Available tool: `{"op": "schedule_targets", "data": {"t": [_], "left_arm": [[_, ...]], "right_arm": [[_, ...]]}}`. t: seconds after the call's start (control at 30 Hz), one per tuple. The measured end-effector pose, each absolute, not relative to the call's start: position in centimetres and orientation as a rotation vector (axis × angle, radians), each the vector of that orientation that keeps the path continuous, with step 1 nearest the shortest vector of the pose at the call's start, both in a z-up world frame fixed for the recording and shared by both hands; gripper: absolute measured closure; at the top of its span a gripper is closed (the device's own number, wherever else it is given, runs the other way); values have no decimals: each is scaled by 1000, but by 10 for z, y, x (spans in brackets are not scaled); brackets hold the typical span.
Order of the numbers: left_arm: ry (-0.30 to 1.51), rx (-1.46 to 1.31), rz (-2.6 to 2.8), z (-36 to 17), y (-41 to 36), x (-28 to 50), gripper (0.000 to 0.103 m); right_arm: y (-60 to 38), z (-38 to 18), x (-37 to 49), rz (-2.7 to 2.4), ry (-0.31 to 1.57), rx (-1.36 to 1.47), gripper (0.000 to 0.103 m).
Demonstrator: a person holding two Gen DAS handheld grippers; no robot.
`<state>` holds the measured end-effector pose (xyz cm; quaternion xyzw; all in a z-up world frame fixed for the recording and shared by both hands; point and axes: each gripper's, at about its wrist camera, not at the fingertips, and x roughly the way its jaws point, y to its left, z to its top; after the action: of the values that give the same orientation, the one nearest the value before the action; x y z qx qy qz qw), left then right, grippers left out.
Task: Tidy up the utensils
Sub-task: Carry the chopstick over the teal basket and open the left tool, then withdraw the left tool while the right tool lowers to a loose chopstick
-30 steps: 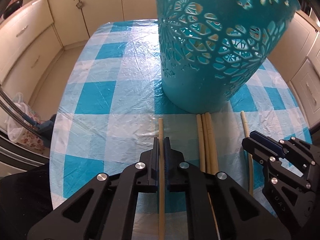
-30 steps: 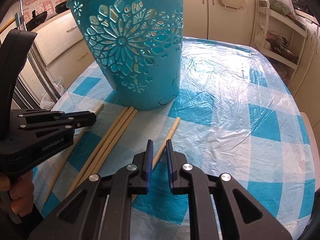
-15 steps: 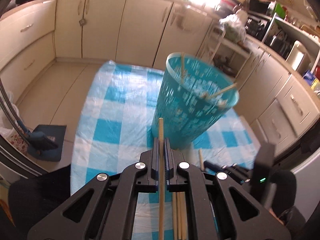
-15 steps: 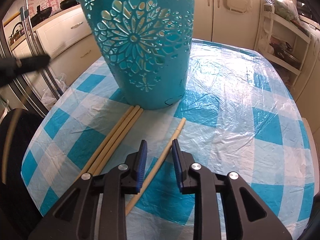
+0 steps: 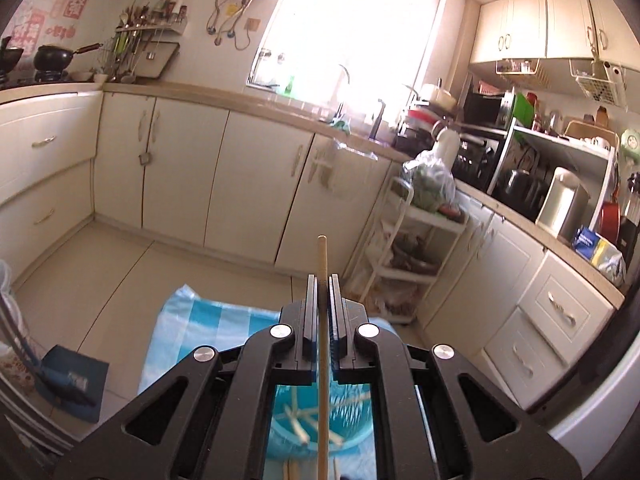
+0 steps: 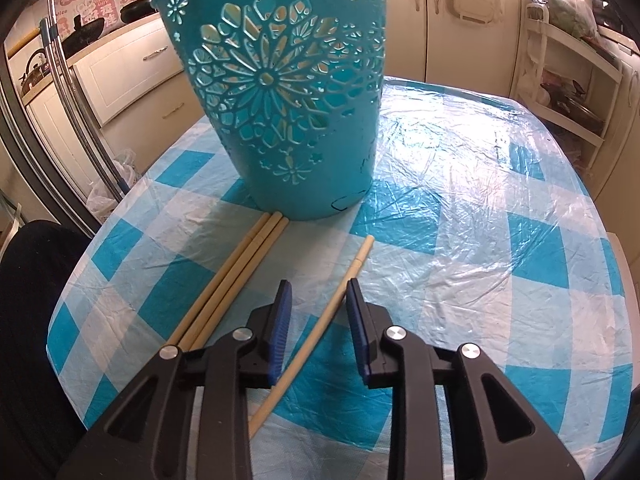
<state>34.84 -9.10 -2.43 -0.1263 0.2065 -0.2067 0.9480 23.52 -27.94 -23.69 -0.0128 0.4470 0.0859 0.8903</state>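
We note cream cabinets [image 5: 256, 184] lining the kitchen, a bright window [image 5: 348, 28] above the counter [image 5: 280, 106], pale tiled floor [image 5: 120, 264], white rack [image 5: 404, 248].

The left gripper [image 5: 321, 280] is clamped tight on a single wooden chopstick [image 5: 322, 256], whose tip sticks out past the fingers [image 5: 311, 304] and whose shaft runs back down the middle of the frame. Below, seen through the gap in the gripper frame, sits the teal basket [image 5: 352, 440] with several pale chopsticks [image 5: 298, 424] lying inside it (blurred, so the count is unclear). The blue-and-white checked cloth on the tabletop [image 5: 192, 320] shows to the left of the gripper. Cream kitchen cabinets [image 5: 248, 184] and a bright window [image 5: 348, 28] fill the background.
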Motion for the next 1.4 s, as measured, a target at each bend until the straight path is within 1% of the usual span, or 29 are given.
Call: {"op": "schedule_targets", "data": {"t": [0.17,0.3,0.47,0.8,1.13,1.23,1.27,1.3,1.33,1.37,1.4], "left_arm": [[380,-261,-403,-25,-114,380,98],[384,-248,-377,-40,-127,402,98],[397,-254,-347,-61,-127,413,98],[442,-222,-330,-93,-128,409,98],[514,-134,-335,-112,-122,391,97],[518,-144,-323,-112,-105,379,92],[516,-149,-315,-112,-97,375,86],[512,-154,-306,-112,-89,370,78],[509,-156,-298,-112,-84,366,74],[505,-158,-286,-112,-76,361,66],[501,-161,-274,-114,-67,355,61]], "right_arm": [[-280,-237,236,188,929,-28,70],[-279,-237,236,190,929,-20,69],[-280,-237,237,193,929,-12,69],[-279,-237,237,192,929,-11,67],[-279,-237,237,193,929,-10,67],[-279,-237,237,192,929,-12,67],[-279,-237,237,192,929,-12,67],[-279,-237,237,190,929,-13,67],[-279,-237,237,188,929,-13,67],[-279,-237,237,188,929,-14,67],[-279,-237,237,188,929,-14,67]]}}
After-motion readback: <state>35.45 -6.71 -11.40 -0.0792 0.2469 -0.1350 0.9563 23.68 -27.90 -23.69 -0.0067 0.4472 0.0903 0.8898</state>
